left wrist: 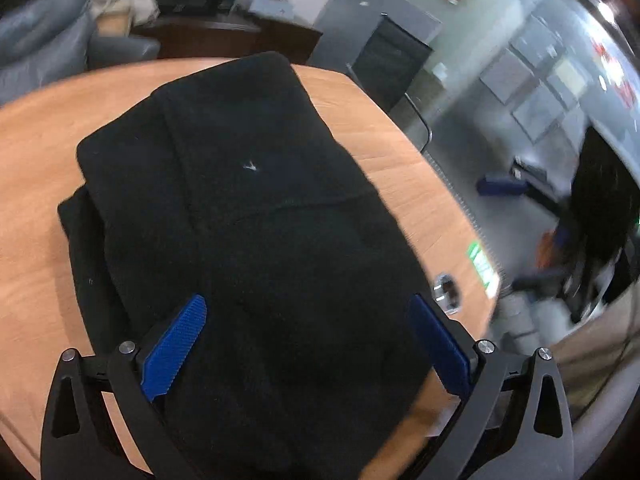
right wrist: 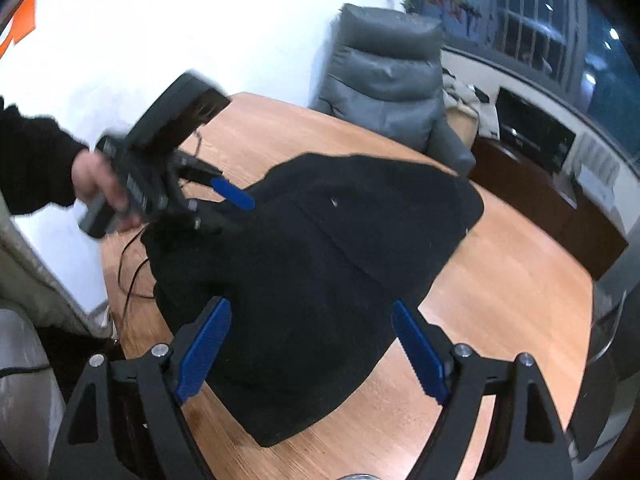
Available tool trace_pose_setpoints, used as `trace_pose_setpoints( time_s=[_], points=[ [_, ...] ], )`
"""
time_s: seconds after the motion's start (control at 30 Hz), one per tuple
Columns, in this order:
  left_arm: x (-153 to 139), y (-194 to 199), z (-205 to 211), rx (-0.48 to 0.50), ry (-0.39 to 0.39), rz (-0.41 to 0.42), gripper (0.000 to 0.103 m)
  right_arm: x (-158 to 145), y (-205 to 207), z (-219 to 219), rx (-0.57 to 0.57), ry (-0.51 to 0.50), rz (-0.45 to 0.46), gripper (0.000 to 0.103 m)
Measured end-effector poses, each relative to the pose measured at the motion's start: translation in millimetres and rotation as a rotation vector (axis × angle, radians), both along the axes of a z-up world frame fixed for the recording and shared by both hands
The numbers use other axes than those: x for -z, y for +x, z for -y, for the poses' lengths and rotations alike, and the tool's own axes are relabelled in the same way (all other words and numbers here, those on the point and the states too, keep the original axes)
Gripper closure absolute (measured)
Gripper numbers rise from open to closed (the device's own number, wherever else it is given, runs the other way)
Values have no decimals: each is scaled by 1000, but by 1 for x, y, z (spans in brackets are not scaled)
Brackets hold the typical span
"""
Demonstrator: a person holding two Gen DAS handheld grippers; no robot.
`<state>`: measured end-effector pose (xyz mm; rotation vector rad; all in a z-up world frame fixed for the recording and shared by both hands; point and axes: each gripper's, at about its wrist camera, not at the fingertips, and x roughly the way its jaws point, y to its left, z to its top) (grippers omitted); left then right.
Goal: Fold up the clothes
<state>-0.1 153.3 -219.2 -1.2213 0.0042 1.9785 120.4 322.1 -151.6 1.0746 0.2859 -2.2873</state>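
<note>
Wooden table [left wrist: 32, 140] — garment [left wrist: 240, 200] seemingly beneath grippers [left wrist: 312, 344]

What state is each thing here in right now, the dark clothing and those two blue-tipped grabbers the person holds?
Black garment: folded into a compact stack, lying on the wooden table, not held.
Left gripper: fingers spread wide, open, over the garment's near edge, gripping nothing.
Right gripper: fingers spread wide, open, above the garment, gripping nothing.
Grey armchair: upright behind the table, unoccupied.
</note>
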Motion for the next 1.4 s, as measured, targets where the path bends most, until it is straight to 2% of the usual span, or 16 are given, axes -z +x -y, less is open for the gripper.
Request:
trace_pose_setpoints(
  time_s=[0.13,0.2,0.3,0.4,0.5,0.6,0.8,0.9,1.03,1.13,1.17,1.2,1.23,1.27,1.3,1.4],
  points=[
    [2,9,0,25,-93,-67,1,4,5,-10,69,-68,48,16],
    [-13,11,8,-13,-41,-64,1,7,0,-17,93,-97,62,16],
    [-30,11,43,-108,51,-44,1,26,-12,-43,146,-180,177,16],
    [-16,-3,85,-224,127,81,0,47,-26,-69,199,-264,304,16],
    [18,-25,116,-282,243,274,0,74,-43,-87,216,-338,407,16],
    [54,-42,124,-274,340,456,0,93,-55,-90,194,-375,458,16],
    [93,-33,97,-122,440,647,0,120,-78,-73,108,-439,516,6],
    [97,-19,77,-51,427,602,0,130,-83,-70,98,-486,522,1],
    [97,-18,64,-62,432,573,0,128,-79,-56,82,-453,482,0],
    [100,-18,59,-107,420,597,2,127,-73,-53,121,-430,467,15],
    [100,-17,60,-127,423,603,7,125,-71,-51,133,-426,459,23],
    [98,-16,64,-140,435,598,17,121,-67,-48,141,-424,448,28],
    [94,-15,68,-147,451,587,24,117,-64,-45,150,-423,437,41],
    [91,-14,73,-155,467,576,33,113,-61,-42,158,-421,426,47],
    [87,-12,78,-162,483,564,40,108,-57,-36,162,-418,414,49],
    [72,-9,94,-182,520,529,41,94,-49,-12,161,-411,381,55]
  ],
)
